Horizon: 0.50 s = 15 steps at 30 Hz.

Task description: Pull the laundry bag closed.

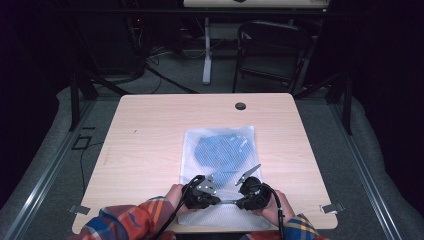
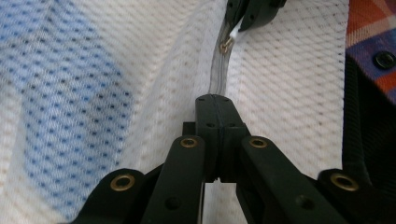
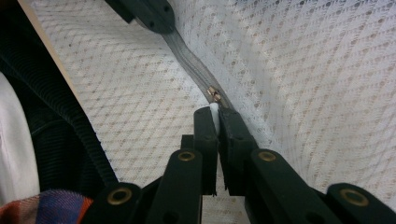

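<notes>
Mesh laundry bag (image 1: pixel 220 150) with blue cloth (image 1: pixel 220 152) inside lies near-centre on the table (image 1: pixel 150 130), left gripper (image 2: pixel 215 100) clamped on its zipper tape (image 2: pixel 217 74), right gripper (image 3: pixel 215 111) pinching the white pull tab (image 3: pixel 214 114); zipping looks underway, needing a steady pull rightward.

No text, label, brand, number or sign can be read in any of the views. The white mesh laundry bag (image 1: pixel 220 150), its zipper (image 3: pixel 198 74) and the wooden table (image 1: pixel 150 130) carry no writing that I can make out.
</notes>
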Available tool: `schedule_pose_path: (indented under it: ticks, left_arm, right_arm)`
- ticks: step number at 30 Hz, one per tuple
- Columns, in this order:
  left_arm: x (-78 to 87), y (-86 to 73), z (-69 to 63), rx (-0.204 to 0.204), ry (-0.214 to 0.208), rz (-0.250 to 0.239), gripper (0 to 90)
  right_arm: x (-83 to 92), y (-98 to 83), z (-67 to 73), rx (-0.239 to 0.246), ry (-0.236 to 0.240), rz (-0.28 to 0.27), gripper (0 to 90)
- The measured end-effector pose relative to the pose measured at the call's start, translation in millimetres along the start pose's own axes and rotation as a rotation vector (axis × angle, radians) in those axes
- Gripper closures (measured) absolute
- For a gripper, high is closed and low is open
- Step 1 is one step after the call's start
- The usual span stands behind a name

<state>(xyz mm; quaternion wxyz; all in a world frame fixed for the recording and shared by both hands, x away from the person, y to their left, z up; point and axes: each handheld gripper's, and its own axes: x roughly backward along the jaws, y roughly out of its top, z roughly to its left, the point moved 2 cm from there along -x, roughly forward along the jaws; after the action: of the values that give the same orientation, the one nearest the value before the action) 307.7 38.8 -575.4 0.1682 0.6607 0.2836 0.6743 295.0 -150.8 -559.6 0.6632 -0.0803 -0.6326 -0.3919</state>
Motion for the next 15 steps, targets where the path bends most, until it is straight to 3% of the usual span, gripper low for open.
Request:
schedule_pose_path:
  ticks: [6,15]
  left_arm:
    - [-8.8,-0.8,0.7,0.003,-0.011,0.025,90.0]
    - [-9.3,-4.2,5.0,0.037,-0.046,-0.002,90.0]
  right_arm:
    - [-0.5,-0.7,0.6,-0.017,0.008,-0.005,86.9]
    - [0.5,-2.4,-0.7,0.001,-0.006,-0.004,86.9]
